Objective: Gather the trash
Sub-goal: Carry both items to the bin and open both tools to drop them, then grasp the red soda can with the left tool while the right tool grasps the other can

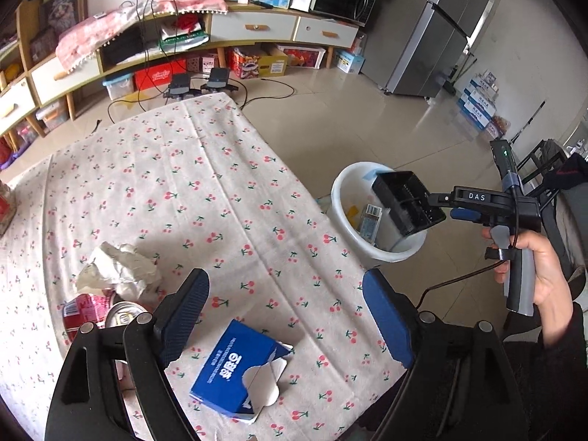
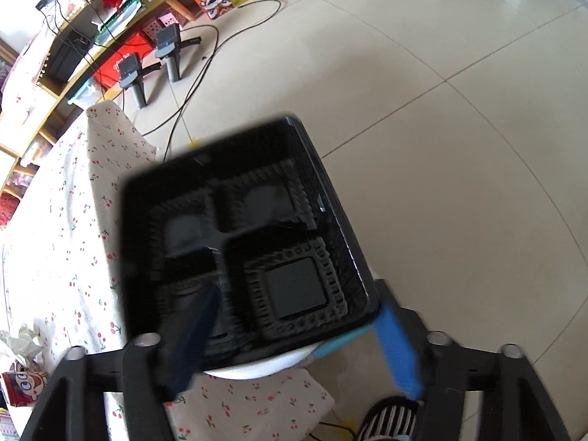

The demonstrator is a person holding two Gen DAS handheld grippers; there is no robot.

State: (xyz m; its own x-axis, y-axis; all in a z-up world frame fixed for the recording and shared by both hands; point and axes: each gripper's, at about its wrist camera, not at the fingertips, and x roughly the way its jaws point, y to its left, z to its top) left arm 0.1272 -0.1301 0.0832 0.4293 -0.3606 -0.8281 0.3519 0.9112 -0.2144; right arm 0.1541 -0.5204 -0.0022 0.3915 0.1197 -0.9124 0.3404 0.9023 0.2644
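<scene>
My left gripper (image 1: 284, 286) stands open above the cherry-print tablecloth (image 1: 183, 183), nothing between its fingers. Just below it lies a torn blue carton (image 1: 239, 367). To its left are crumpled white paper (image 1: 117, 268), a red wrapper (image 1: 82, 308) and a can (image 1: 125, 318). A white bin (image 1: 343, 220) stands on the floor beside the table, with a small carton (image 1: 371, 220) inside. A black compartment tray (image 2: 242, 242) hangs tilted and blurred over the bin's rim (image 2: 257, 369). My right gripper (image 2: 294, 334) is open around the tray's near edge, its pads not pressing it.
A hand (image 1: 544, 268) holds the right gripper (image 1: 437, 200) beyond the table's right edge. Two black stands (image 1: 198, 84) and cables lie on the tiled floor past the table. A low cabinet (image 1: 257, 29) and a fridge (image 1: 433, 36) line the far wall. A striped slipper (image 2: 389, 419) is below.
</scene>
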